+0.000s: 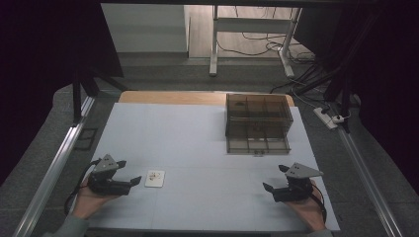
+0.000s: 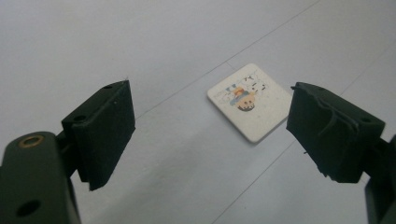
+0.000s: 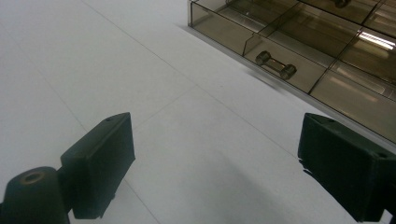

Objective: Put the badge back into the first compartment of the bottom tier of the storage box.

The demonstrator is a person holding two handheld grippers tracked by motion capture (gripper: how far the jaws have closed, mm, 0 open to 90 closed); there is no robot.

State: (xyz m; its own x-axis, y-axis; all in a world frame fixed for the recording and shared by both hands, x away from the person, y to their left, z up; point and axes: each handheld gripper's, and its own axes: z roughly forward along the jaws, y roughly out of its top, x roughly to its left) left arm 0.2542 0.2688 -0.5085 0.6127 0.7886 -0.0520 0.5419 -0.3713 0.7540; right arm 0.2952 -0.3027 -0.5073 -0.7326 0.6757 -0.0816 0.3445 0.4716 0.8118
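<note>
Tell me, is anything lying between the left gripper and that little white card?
Nothing: in the left gripper view only bare white table separates the open left gripper from the card.

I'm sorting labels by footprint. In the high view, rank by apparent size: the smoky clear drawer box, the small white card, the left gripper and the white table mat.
1. White table mat
2. Smoky clear drawer box
3. Left gripper, though nearer the camera
4. Small white card

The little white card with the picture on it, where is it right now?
In the high view the card lies flat on the near left part of the table, just right of the left gripper, whose open jaws point at it without touching.
</note>
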